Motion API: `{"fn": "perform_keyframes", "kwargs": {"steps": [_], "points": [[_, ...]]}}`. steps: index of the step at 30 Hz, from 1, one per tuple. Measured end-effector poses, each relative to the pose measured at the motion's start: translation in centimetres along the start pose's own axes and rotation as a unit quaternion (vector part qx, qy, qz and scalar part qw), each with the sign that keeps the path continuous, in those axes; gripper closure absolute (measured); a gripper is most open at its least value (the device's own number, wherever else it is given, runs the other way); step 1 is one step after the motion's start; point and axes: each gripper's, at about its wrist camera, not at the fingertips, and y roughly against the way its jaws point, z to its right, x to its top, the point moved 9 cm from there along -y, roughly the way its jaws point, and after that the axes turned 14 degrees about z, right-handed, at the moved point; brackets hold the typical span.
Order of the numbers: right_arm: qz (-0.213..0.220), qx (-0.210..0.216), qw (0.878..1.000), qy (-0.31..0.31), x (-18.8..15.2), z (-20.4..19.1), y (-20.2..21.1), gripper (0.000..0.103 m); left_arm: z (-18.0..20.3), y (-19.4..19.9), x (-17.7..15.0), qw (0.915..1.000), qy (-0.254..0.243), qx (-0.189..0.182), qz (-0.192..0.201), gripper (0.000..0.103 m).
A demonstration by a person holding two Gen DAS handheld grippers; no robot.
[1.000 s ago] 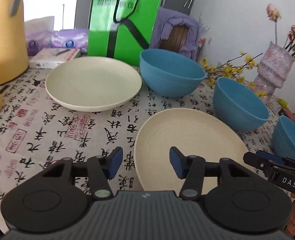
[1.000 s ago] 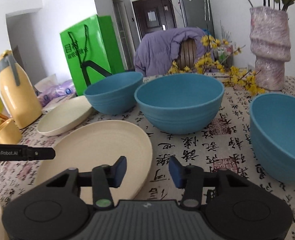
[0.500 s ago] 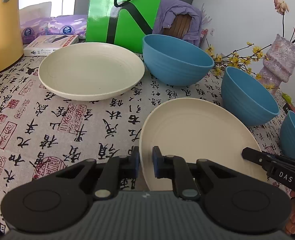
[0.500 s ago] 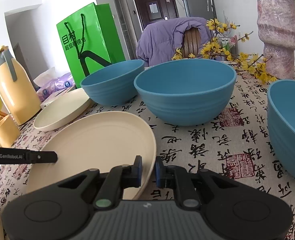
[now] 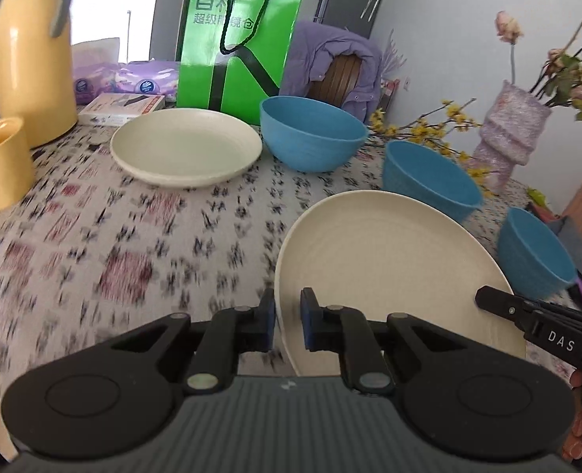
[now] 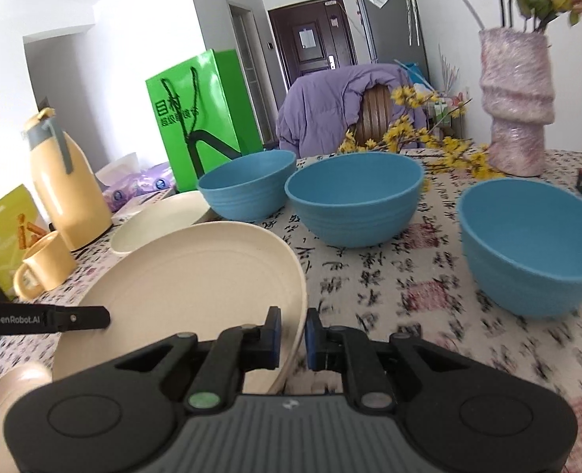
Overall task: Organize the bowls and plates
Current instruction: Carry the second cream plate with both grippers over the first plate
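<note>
- Gripping one cream plate from two sides, both grippers share the load: the left gripper pinches the plate's left rim and the right gripper pinches its right rim.
- Each pair of fingers is closed hard on that rim, with only the plate's edge between the pads; nothing else is held.
- The plate looks lifted and slightly tilted, clear of the worktop, whose printed cloth blurs beneath it. A two-sided hold probably keeps a wide, shallow dish level, where a single pinch at one edge would let it droop.
- Taking the green bag as landmark: a second cream plate lies flat just in front of it, and the held plate is well apart from it, on the near side.
- Three blue bowls run away from the bag's right side: the first bowl sits just beside the bag, the second bowl farther off, the third bowl farthest.
- My reading is that the held plate is meant for the plate by the bag, making one stack. That calls for carrying it across and lowering it square, both grips letting go together.
- The risk is clipping the first bowl, which stands just beside the resting plate.
- The bowls are not yet nested, so most of the sorting looks undone.
</note>
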Motion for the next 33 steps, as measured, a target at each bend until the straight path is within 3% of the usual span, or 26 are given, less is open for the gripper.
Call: {"fn": "perform_keyframes", "kwargs": {"steps": [10, 17, 26, 33], "points": [[0.01, -0.011, 1.0, 0.009, -3.0, -0.1, 10.6, 0.091, 2.5, 8.3, -5.6, 0.9997, 0.025, -0.009, -0.002, 0.09], [0.015, -0.017, 1.0, 0.017, -5.3, -0.7, 15.8, 0.091, 3.4, 12.4, -8.5, 0.9998, 0.019, -0.008, 0.0, 0.09], [0.02, -0.006, 1.0, 0.021, -5.6, -1.5, 17.4, 0.091, 3.2, 14.5, -9.2, 0.9997, 0.024, 0.001, 0.01, 0.09], [0.006, 0.042, 0.998, 0.036, -5.6, -6.0, 14.4, 0.091, -1.7, 15.9, -8.0, 0.9976, 0.039, 0.049, 0.031, 0.089]]}}
